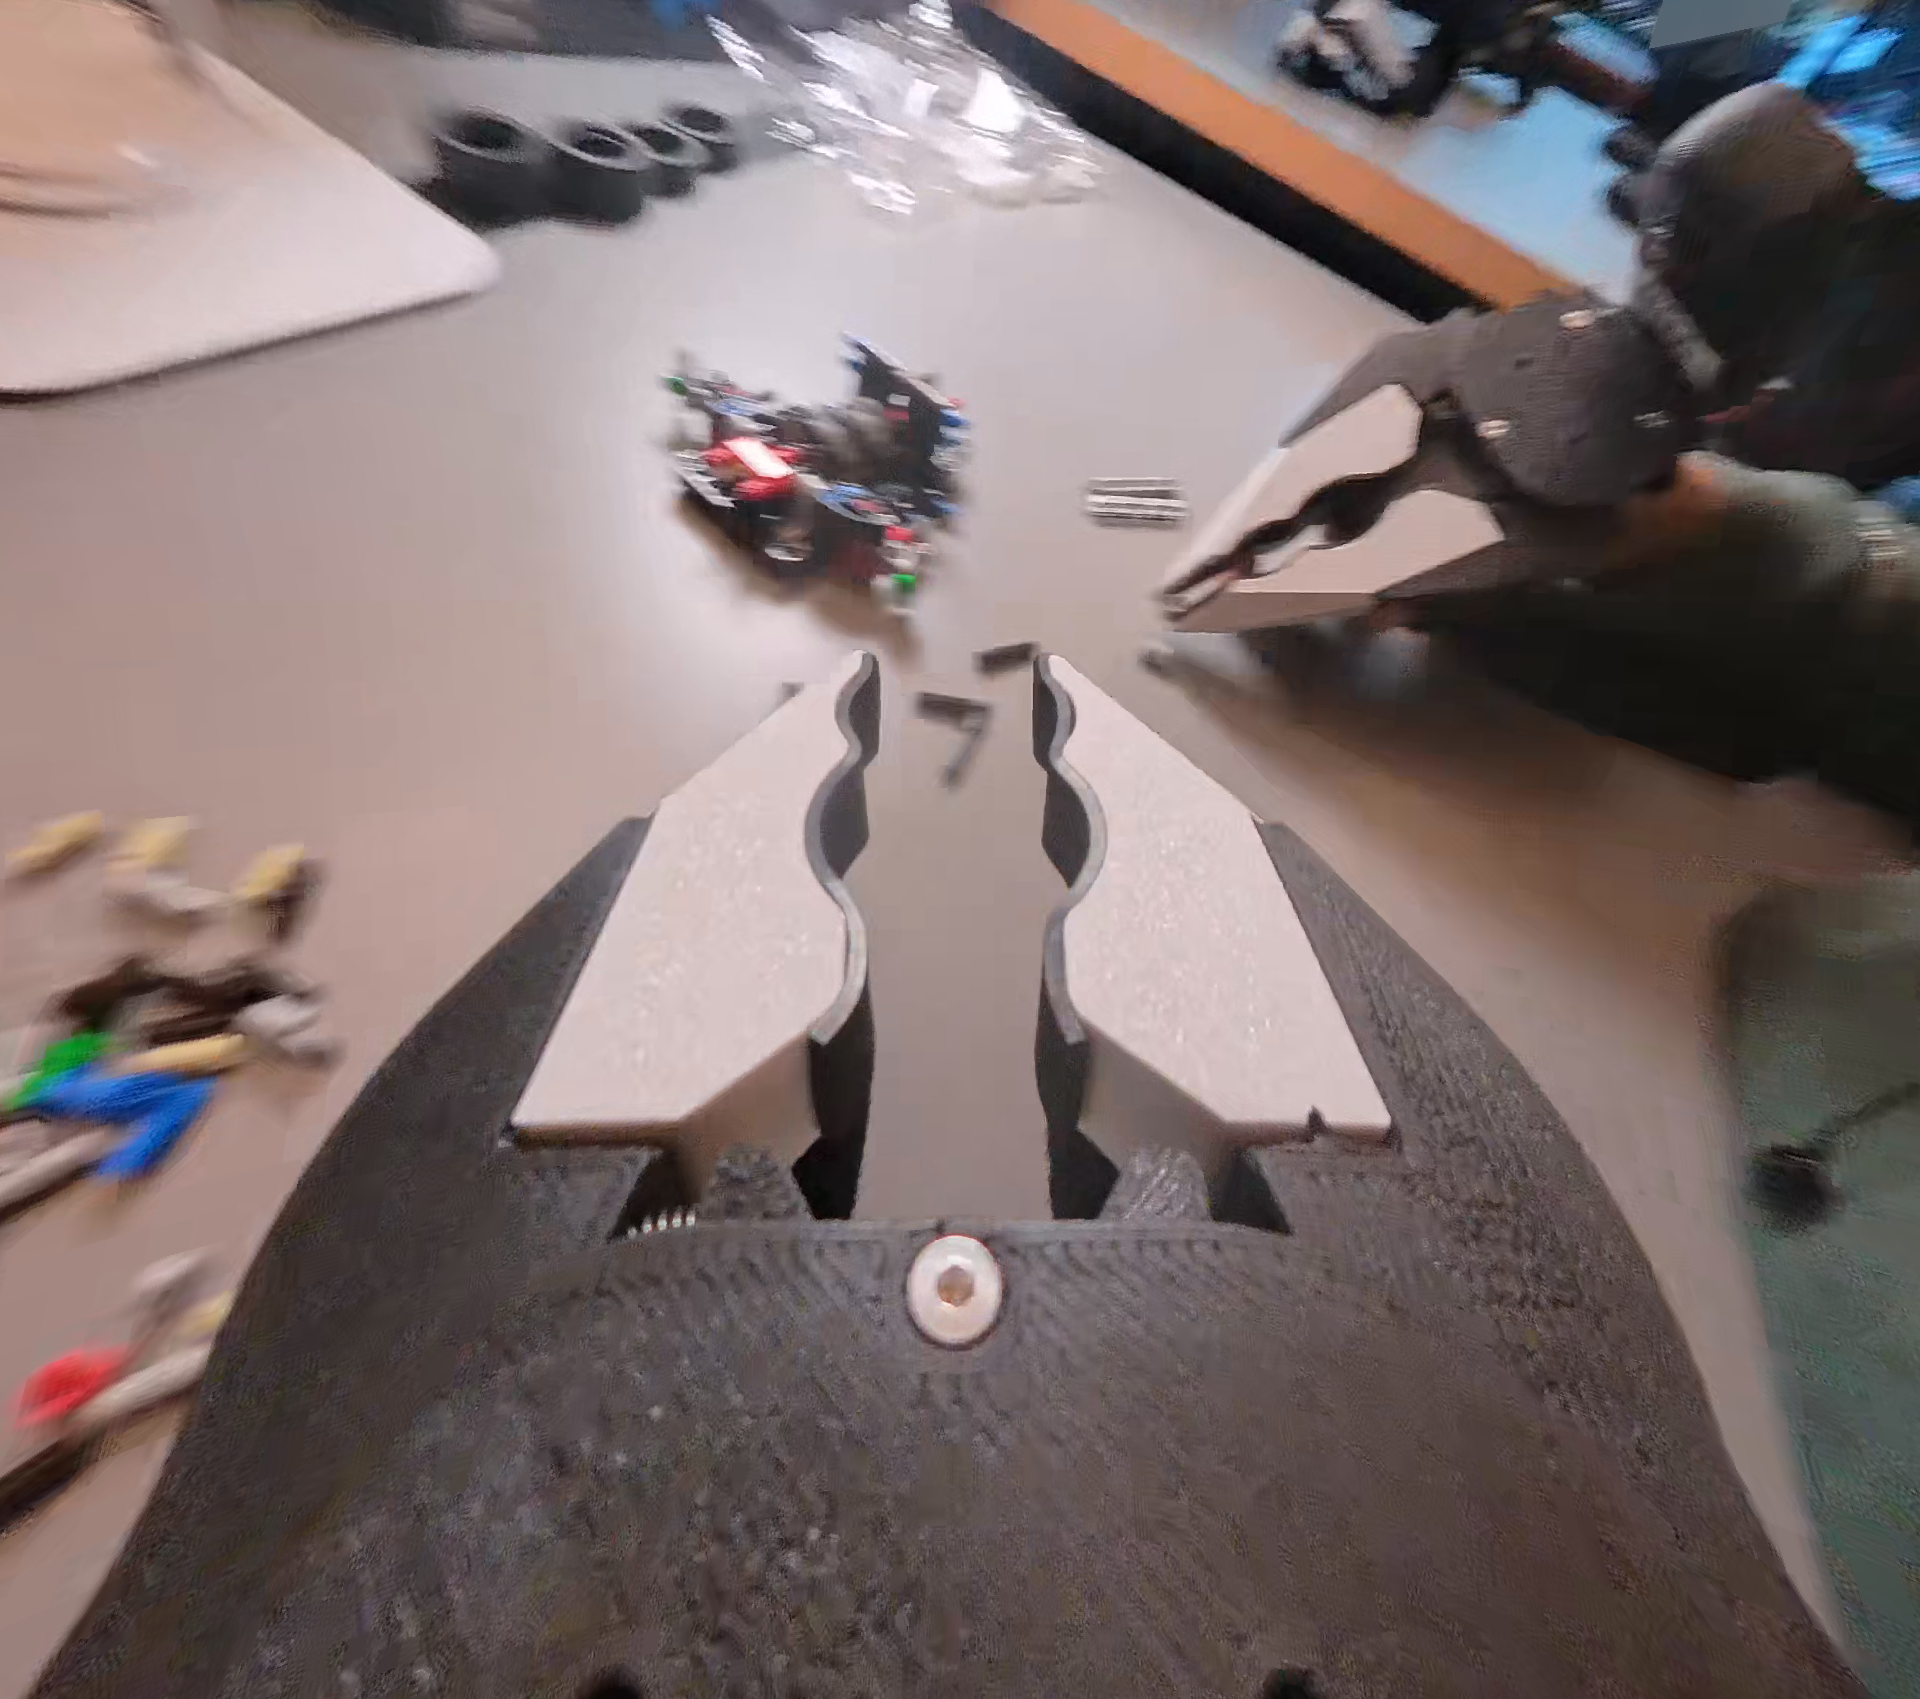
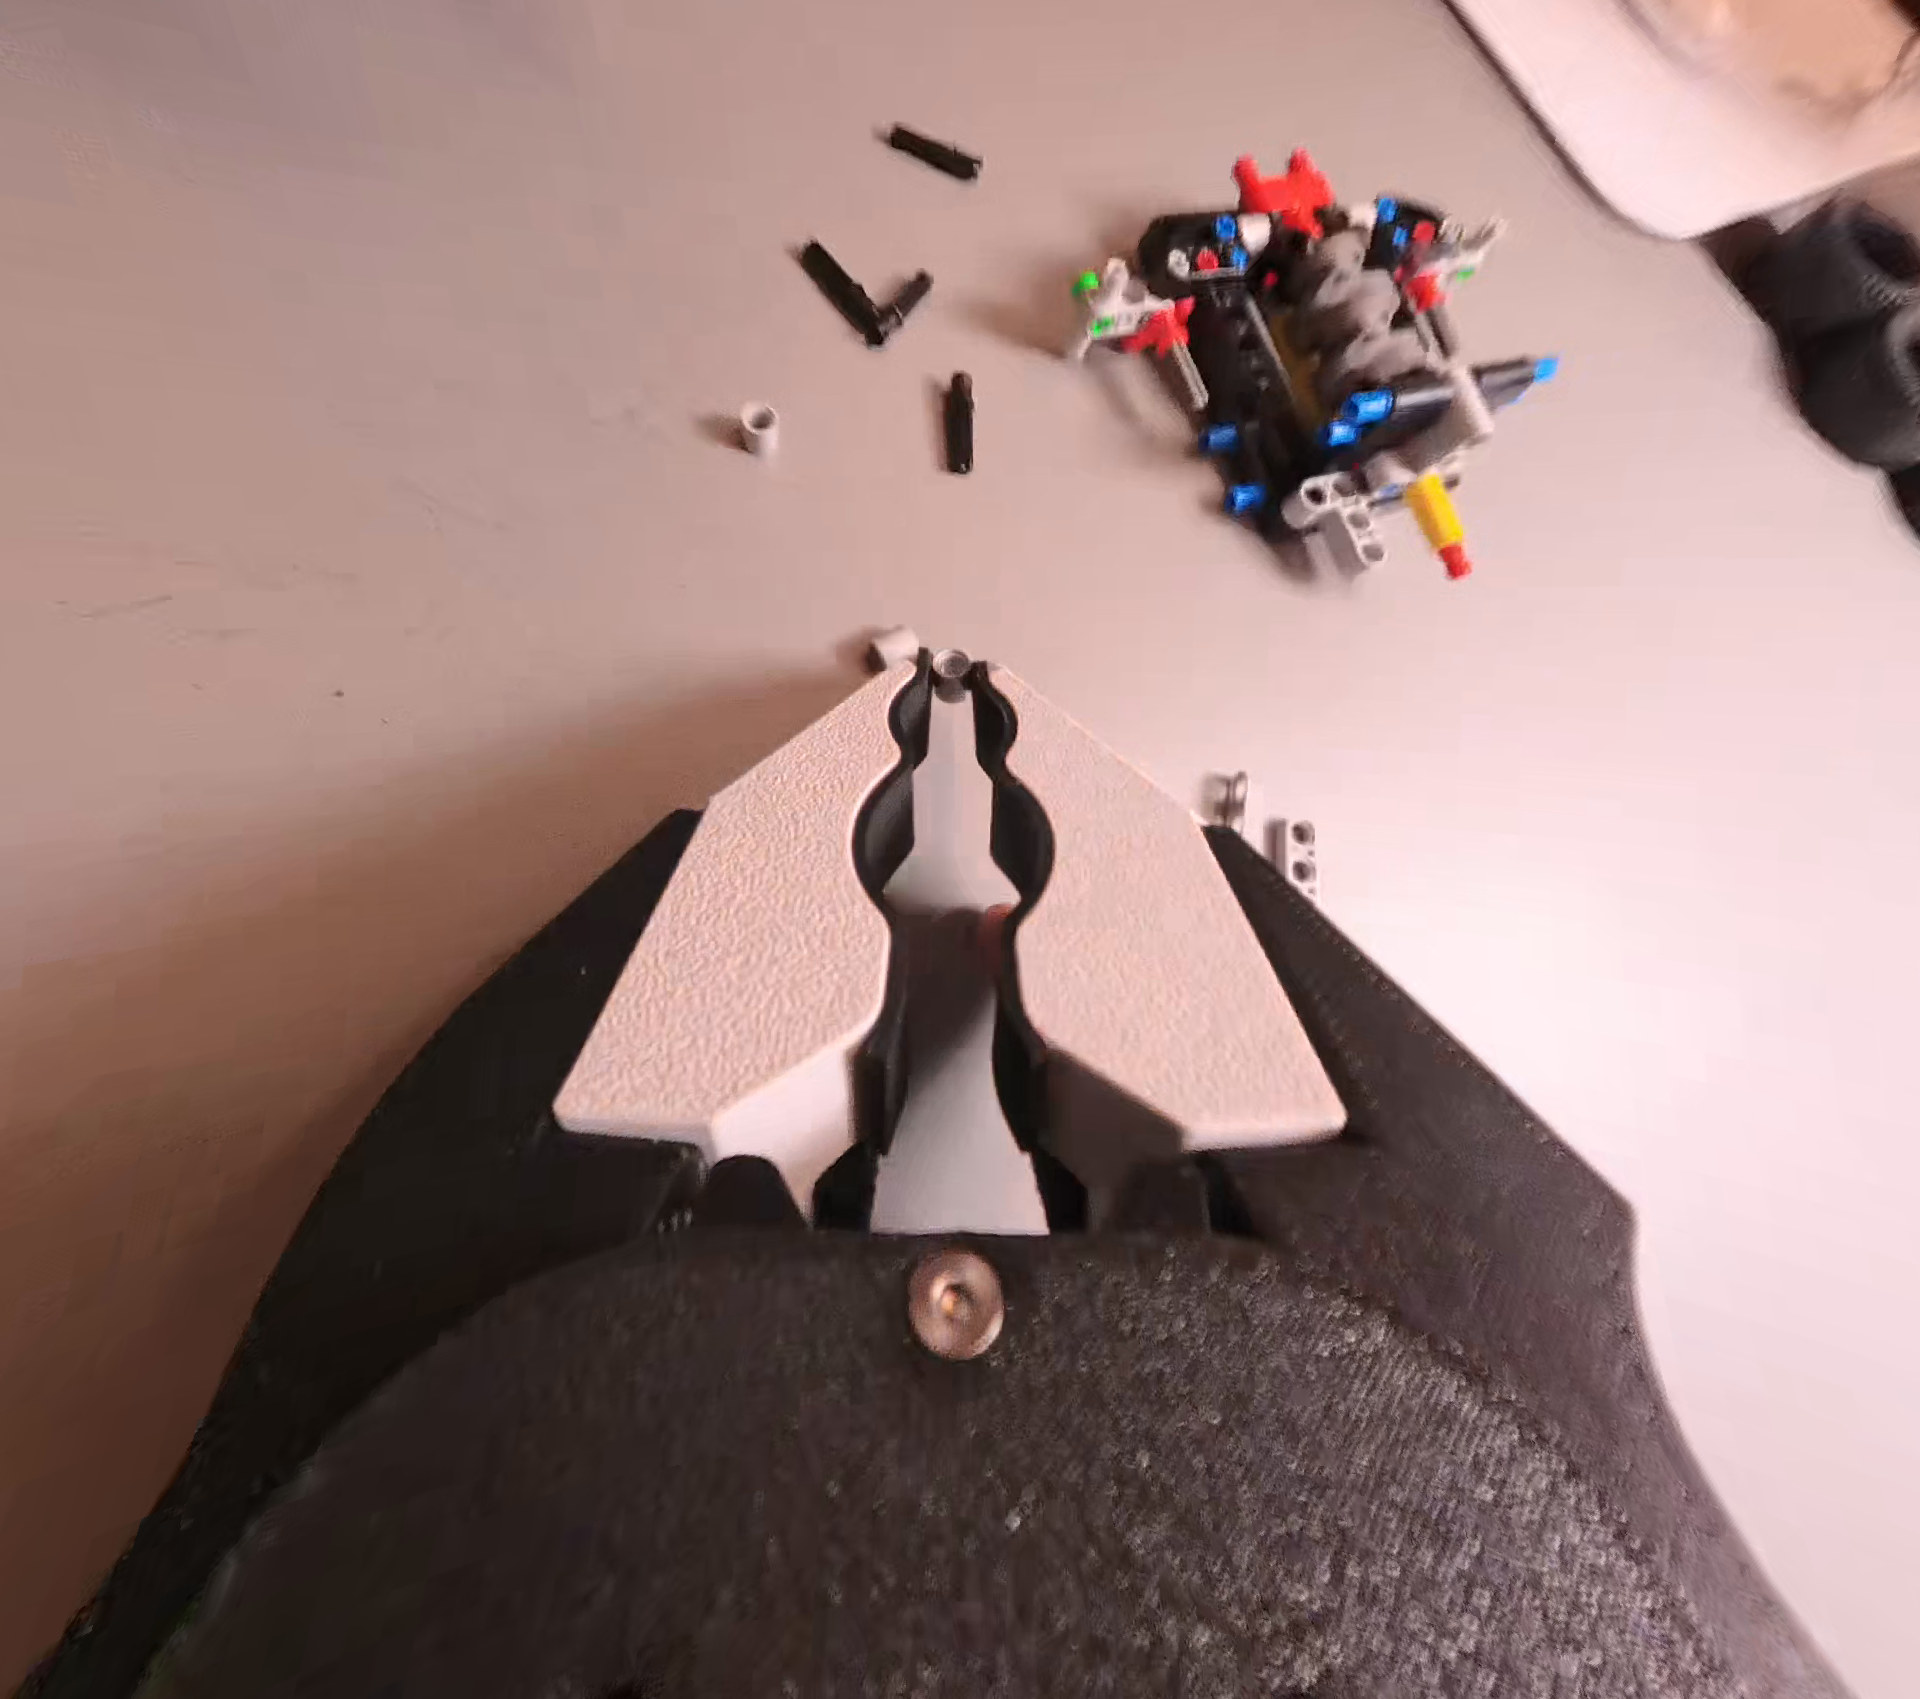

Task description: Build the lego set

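while the right gripper [image 2: 951,675] pinches a small grey bush [image 2: 950,668] between its nearly closed fingers at counter [image 2: 416,506] level, the left gripper [image 1: 956,693] hangs with fingers spread and empty above loose black pins [image 1: 961,719]. part-built lego model [image 2: 1320,340]: well apart, ahead. step judged: fetching a part. next: lift the bush without dropping it, carry to the model.

My bench [image 1: 436,569] is a plain grey-beige surface. At its far left corner lies a pale rounded mat [image 1: 208,247] with something clear and blurred on it. Crumpled clear plastic wrapping [image 1: 914,111] sits at the far edge. Beyond runs an orange-edged counter [image 1: 1247,122] with blurred clutter.
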Tool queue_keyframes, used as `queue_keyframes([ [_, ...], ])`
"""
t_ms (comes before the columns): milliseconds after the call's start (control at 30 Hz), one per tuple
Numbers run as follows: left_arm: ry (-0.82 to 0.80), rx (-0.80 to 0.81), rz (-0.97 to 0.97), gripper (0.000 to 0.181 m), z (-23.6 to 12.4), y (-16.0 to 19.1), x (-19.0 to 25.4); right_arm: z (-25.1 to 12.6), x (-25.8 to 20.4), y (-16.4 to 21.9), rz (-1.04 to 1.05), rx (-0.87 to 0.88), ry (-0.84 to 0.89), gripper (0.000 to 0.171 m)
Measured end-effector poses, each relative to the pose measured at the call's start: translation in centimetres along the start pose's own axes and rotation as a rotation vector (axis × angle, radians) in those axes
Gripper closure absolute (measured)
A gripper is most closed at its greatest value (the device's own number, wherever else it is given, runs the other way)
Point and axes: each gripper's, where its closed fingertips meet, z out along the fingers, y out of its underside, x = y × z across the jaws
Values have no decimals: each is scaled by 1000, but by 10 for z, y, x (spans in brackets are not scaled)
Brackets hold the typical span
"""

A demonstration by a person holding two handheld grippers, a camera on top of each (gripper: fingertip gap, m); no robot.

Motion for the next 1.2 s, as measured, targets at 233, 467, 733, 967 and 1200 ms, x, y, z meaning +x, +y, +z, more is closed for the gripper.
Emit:
queue_keyframes([
  [233, -213, 55, 9, 155, -47, -9, -56, 3, 0, 12, -11, -168, -84, 165],
  [467, -476, -40, 109, 156, -79, 5, -105, 3, -2, 10, -6, -183, -131, 158],
  [733, -612, -226, 100, 164, -97, 42, -143, -33, 18, -23, 42, 147, -74, 156],
  [967, -617, -299, 122, 174, -92, 53, -152, -41, 17, -16, 12, 194, -48, 156],
  [1200, -637, -301, 145, 181, -97, 49, -162, -43, 17, -13, 16, 201, -51, 156],
])
